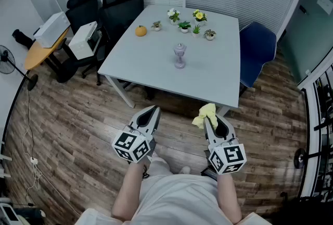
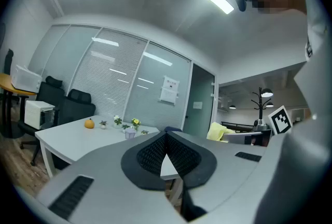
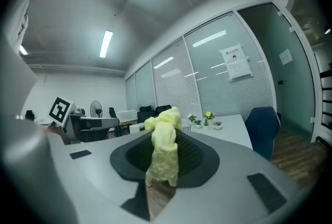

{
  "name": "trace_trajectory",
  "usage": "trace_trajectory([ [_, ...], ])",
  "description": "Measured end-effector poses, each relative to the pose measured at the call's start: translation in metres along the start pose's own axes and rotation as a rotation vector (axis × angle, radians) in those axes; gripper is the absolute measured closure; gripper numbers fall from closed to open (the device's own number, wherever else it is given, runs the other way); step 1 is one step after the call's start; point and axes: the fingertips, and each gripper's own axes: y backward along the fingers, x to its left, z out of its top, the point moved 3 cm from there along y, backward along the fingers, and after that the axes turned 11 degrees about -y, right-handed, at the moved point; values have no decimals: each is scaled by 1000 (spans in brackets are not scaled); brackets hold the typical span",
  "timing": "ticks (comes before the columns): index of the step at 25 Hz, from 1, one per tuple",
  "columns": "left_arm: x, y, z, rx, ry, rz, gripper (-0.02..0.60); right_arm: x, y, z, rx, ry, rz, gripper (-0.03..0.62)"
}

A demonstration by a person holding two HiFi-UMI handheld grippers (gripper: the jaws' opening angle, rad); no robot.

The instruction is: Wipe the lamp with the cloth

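A small translucent lamp (image 1: 179, 55) stands upright near the middle of the white table (image 1: 156, 65); in the left gripper view the lamp (image 2: 129, 134) shows far off, just above the jaws. My right gripper (image 1: 208, 119) is shut on a yellow cloth (image 1: 205, 114), which bunches up out of its tips. In the right gripper view the cloth (image 3: 163, 150) hangs down between the pads. My left gripper (image 1: 154, 109) is shut with nothing in it (image 2: 166, 136). Both grippers hover over the wooden floor, short of the table's near edge.
An orange fruit (image 1: 141, 30) and several small potted plants (image 1: 184, 26) sit at the table's far side. A blue chair (image 1: 257, 49) stands at the right end. Black chairs (image 1: 117, 8) and a side desk with white boxes (image 1: 52, 30) are at the left.
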Motion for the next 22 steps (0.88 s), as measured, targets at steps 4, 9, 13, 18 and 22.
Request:
trace_trajectory([
  [4,1,2,2,2,3,2,578,2,1,3,0,1,0,488],
  [9,3,1,-2,6,6,9,578,0,-1,1,1,-2,2,489],
  [13,3,3,-4,6,5,11,578,0,-1,-1,1,-4,2,489],
  [18,8,-1,-4,-36,45,34,317,-6,-3,1,-2,-53,19,488],
  [22,8,-16,-4,-8,33,-2,281,-21,-9,10,-2,-80,19,487],
])
